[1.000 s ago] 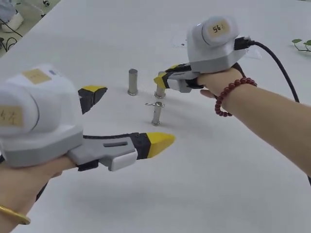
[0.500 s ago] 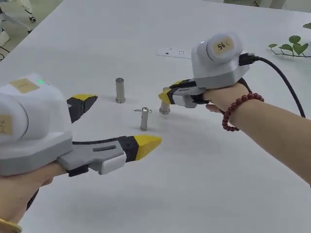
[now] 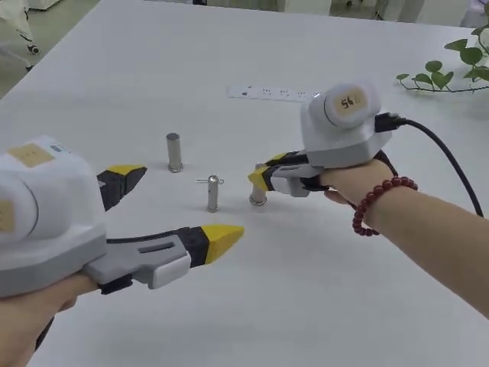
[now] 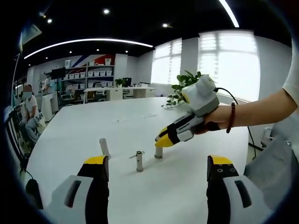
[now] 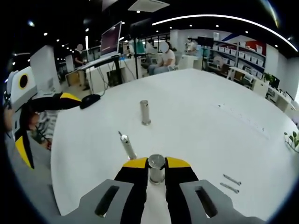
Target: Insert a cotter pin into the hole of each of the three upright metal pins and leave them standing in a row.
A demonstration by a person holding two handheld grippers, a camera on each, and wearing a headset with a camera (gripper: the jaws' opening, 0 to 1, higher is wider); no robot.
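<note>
Three upright metal pins stand on the white table. The far pin [image 3: 175, 152] [image 5: 145, 112] is bare. The middle pin [image 3: 212, 193] [image 5: 127, 145] has a cotter pin through its top. My right gripper [image 3: 260, 177] [image 5: 156, 170] is shut on the third pin [image 3: 258, 196] [image 5: 156, 168], which stands upright on the table to the right of the middle one. My left gripper [image 3: 172, 206] [image 4: 158, 163] hovers open near me, its jaws wide apart and holding nothing, pointed at the pins. Two loose cotter pins [image 5: 230, 183] lie on the table to the right.
A white power strip [image 3: 271, 93] lies farther back on the table [image 3: 321, 306]. A leafy plant [image 3: 451, 73] sits at the far right corner. A black cable [image 3: 443, 164] runs from the right gripper. People sit at desks in the background.
My right gripper has drawn the pin it holds toward me, from behind the middle pin to beside it. The head view has shifted. My left gripper stays open.
</note>
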